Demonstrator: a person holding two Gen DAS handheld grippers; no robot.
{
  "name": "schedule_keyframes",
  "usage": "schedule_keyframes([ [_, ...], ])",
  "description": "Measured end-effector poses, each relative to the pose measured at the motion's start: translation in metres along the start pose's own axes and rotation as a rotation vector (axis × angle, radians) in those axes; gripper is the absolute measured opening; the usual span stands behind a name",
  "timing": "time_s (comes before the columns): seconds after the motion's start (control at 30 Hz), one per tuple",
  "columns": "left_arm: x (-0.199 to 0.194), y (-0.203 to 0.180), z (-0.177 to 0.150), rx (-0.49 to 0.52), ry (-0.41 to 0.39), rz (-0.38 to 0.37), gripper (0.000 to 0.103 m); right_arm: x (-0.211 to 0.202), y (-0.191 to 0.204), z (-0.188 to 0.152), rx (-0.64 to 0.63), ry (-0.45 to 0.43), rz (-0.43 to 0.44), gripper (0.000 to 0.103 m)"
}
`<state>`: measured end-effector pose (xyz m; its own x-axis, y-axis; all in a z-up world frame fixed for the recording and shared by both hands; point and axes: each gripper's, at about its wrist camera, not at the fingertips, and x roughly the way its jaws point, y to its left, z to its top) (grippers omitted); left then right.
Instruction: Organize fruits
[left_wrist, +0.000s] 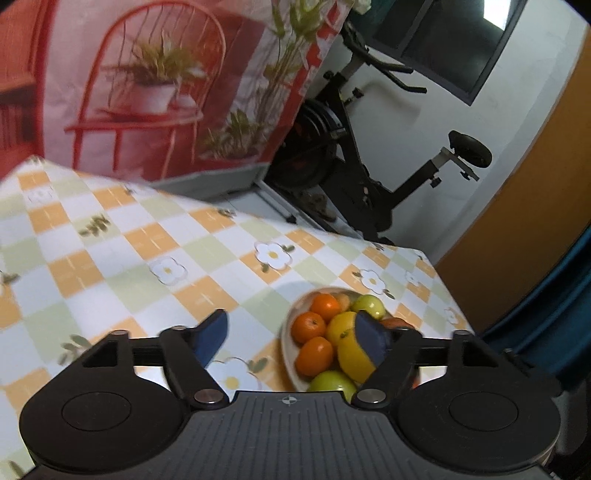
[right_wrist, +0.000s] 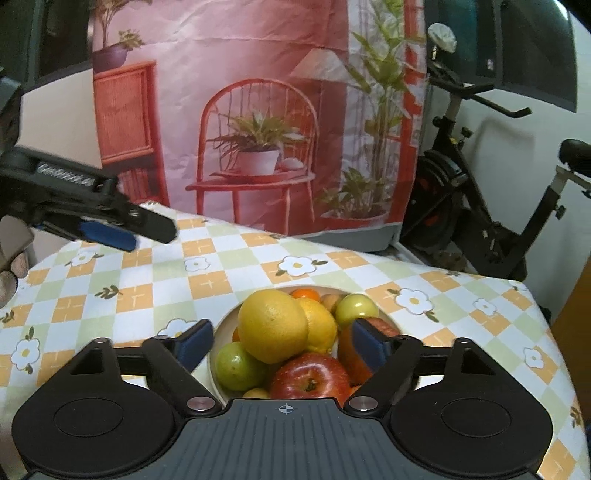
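Fruit all sits piled in the bowl (right_wrist: 218, 343) on the checked surface (right_wrist: 129, 291), so the step in hand looks like backing off after a drop, or lining up for another pick. Left gripper (left_wrist: 295, 332) jaws wide apart, nothing between them; its right pad overlaps the bowl's yellow fruit in view, contact can't be told. Right gripper (right_wrist: 282, 343) also spread wide and empty, straddling the bowl from the near side, above the red apple (right_wrist: 310, 376) and big yellow citrus (right_wrist: 273, 325). To do it well: lift clear straight up before swinging sideways, since the citrus rides high on the heap and a brushed pad could roll it off. Green apples (right_wrist: 236, 365), oranges (left_wrist: 308, 326) sit lower, safer. Room: left of the bowl the surface is wide and bare; right of the bowl the edge is near, with a drop to the floor and an exercise bike (right_wrist: 480, 206) beyond. Behind the bowl a printed backdrop (right_wrist: 258, 110) stands well apart.
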<state>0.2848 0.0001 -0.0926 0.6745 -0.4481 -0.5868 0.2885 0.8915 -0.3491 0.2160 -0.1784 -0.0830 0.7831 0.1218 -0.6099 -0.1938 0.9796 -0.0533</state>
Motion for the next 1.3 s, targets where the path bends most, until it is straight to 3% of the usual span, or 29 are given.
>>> schedule_keyframes([
  [0.03,-0.004,-0.001,0.000,0.012,-0.006,0.018,0.090,-0.003,-0.001,0.001,0.007,-0.005,-0.005,0.090],
  [0.17,-0.020,-0.010,0.000,0.091,-0.040,0.100,0.095,-0.016,-0.009,0.006,0.054,-0.019,-0.015,0.103],
  [0.3,-0.038,-0.019,-0.001,0.145,-0.084,0.154,0.103,-0.028,-0.018,0.012,0.121,-0.025,-0.008,0.102],
  [0.77,-0.112,-0.057,-0.004,0.172,-0.199,0.233,0.103,-0.090,-0.022,0.029,0.226,-0.097,-0.008,0.103],
  [1.3,-0.167,-0.086,-0.024,0.200,-0.244,0.322,0.103,-0.149,0.002,0.036,0.191,-0.122,-0.031,0.103],
])
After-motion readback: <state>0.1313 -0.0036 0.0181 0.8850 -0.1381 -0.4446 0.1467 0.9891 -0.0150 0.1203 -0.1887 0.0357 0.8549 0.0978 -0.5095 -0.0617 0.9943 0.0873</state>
